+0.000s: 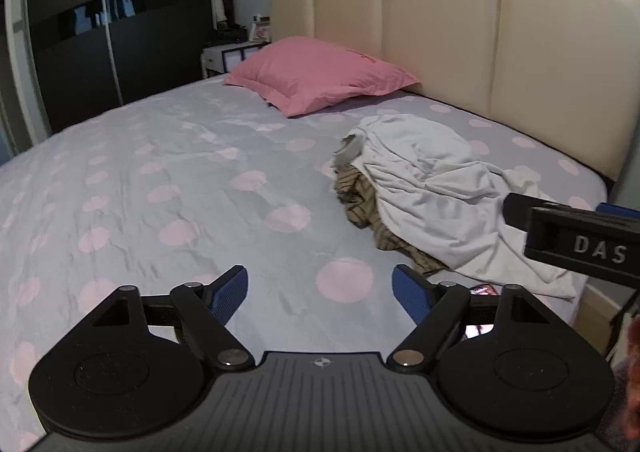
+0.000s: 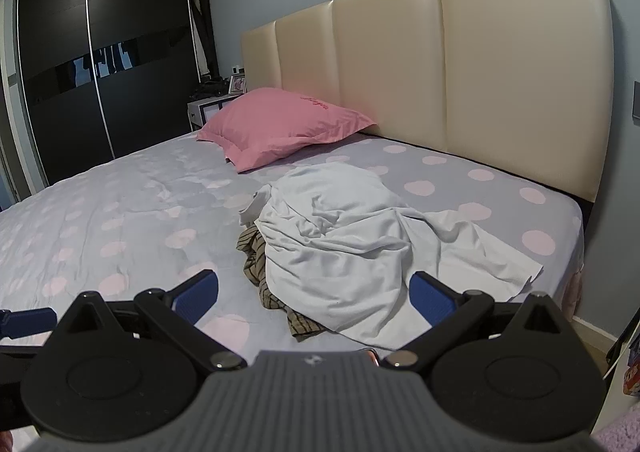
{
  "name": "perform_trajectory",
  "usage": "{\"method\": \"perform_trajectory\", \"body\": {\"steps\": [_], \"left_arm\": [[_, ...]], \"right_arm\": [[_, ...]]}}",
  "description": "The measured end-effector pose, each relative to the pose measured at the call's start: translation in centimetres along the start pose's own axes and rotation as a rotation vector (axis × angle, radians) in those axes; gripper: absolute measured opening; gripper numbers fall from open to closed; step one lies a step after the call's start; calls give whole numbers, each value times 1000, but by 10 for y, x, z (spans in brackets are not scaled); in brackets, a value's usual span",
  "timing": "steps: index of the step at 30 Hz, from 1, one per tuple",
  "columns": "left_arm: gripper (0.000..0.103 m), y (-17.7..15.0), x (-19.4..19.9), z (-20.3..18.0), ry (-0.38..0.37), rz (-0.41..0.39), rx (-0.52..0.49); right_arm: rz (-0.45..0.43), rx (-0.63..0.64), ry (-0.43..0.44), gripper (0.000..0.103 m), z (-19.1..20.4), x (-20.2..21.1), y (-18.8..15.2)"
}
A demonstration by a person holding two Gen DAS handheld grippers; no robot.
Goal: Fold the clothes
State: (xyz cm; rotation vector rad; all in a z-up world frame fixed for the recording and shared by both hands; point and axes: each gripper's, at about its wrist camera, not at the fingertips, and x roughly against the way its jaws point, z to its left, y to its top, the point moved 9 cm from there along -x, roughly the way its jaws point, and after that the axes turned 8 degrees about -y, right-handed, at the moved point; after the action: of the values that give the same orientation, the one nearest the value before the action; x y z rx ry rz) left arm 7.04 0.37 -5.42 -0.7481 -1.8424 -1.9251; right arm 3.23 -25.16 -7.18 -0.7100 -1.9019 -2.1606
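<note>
A crumpled white garment [image 1: 440,188] [image 2: 352,240] lies in a heap on the right side of the bed, near the headboard. Under its left edge an olive striped garment [image 1: 368,208] [image 2: 260,264] pokes out. My left gripper [image 1: 320,294] is open over the bare sheet, left of and short of the heap, holding nothing. My right gripper [image 2: 316,294] is open too, hovering just in front of the heap's near edge, with the white cloth showing between its blue pads [image 2: 432,298]. Part of the right gripper's body [image 1: 580,240] shows at the right edge of the left wrist view.
The bed sheet [image 1: 180,180] [image 2: 120,220] is grey with pink dots. A pink pillow [image 1: 316,74] [image 2: 280,126] rests against the cream padded headboard [image 1: 440,24] [image 2: 440,64]. A dark sliding wardrobe [image 2: 100,64] and a white nightstand [image 1: 228,56] stand beyond the bed. A small phone-like object [image 1: 484,290] lies near the bed's near edge.
</note>
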Motion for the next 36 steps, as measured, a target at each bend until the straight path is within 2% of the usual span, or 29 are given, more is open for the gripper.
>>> {"method": "perform_trajectory", "body": {"steps": [9, 15, 36], "left_arm": [[78, 1, 9, -6, 22, -53, -1], [78, 5, 7, -4, -41, -36, -3], [78, 1, 9, -11, -24, -22, -21]], "right_arm": [[4, 23, -11, 102, -3, 6, 6], [-10, 45, -13, 102, 2, 5, 1], [-15, 40, 0, 102, 1, 7, 3]]}}
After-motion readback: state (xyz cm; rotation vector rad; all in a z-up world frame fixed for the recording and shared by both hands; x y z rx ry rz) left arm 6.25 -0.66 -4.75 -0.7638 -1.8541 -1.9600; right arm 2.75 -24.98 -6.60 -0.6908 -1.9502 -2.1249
